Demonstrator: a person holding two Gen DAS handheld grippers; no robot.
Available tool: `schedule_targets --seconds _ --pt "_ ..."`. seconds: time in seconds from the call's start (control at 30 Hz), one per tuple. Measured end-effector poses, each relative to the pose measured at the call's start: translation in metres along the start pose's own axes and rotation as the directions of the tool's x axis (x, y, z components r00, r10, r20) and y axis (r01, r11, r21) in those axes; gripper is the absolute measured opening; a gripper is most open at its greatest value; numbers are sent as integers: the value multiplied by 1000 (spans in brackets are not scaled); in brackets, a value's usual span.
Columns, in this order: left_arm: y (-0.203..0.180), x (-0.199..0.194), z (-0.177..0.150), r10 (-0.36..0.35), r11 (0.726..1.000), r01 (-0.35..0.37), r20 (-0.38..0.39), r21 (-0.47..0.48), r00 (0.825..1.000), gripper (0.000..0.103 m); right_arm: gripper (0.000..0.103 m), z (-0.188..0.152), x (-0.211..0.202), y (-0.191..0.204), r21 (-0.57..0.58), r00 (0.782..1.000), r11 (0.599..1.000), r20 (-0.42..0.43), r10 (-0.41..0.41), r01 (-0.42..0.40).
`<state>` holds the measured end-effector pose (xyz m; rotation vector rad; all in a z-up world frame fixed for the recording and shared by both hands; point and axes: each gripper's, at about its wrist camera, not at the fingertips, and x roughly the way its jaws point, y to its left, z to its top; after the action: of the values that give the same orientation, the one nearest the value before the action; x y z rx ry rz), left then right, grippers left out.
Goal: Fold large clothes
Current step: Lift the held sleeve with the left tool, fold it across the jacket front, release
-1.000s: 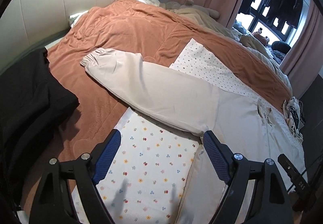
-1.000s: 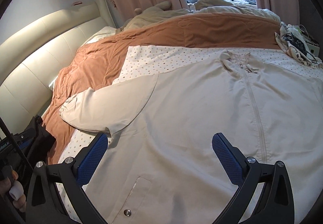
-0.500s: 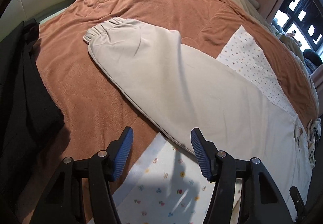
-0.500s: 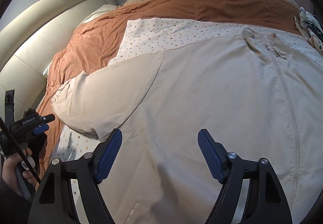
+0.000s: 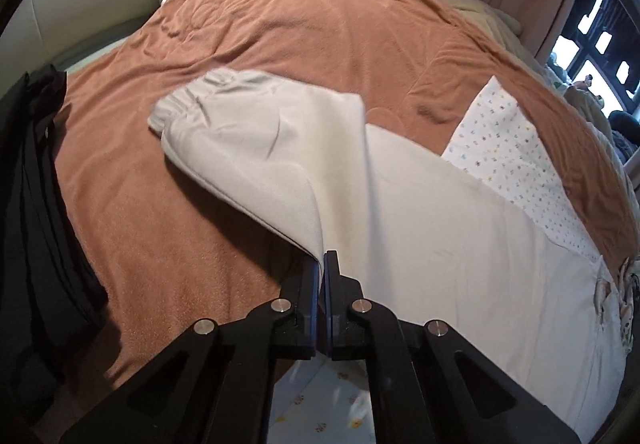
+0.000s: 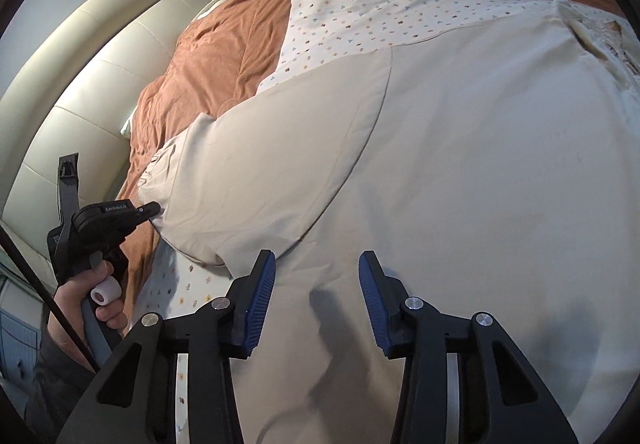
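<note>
the left gripper (image 5: 322,264) is clenching the sleeve (image 5: 256,147) edge of the beige jacket (image 6: 460,163); the right gripper (image 6: 316,284), jaws just closing, is hovering unclamped above its body. the jacket is lying flat across the bed (image 5: 320,23), probably soft, light, likely sagging; seams look the safest hold.

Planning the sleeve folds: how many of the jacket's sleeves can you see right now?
1. One sleeve lies spread over the brown blanket, its lower edge pinched in the left tool. The other sleeve is out of view, beyond the jacket body.
</note>
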<state>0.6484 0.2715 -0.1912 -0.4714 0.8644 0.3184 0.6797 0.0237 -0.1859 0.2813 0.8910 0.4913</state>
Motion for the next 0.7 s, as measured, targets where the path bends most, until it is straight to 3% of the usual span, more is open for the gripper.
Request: schedule_targets --seconds 0.1,0.33,0.5,0.6,0.63,0.7 --pt "-17 -26 11 -55 998 54 40 41 998 4 36 1 14 -6 70 993 992 -37 108 -105" --pt "-61 -83 13 -186 973 172 82 156 979 4 18 -1 57 -16 127 979 978 -94 179 -167" --pt "-97 -117 1 -299 934 273 85 232 951 4 18 5 47 -24 153 973 968 -94 213 -197" --pt "-118 -133 -8 -346 908 312 80 278 935 4 18 9 23 -29 142 982 975 -54 181 -172" --pt "-124 -138 -12 -362 899 327 74 290 929 4 20 10 13 -31 141 983 975 -40 179 -172" --pt "-136 -145 -19 -391 883 356 60 307 918 4 36 7 -9 -36 151 988 977 -10 151 -148"
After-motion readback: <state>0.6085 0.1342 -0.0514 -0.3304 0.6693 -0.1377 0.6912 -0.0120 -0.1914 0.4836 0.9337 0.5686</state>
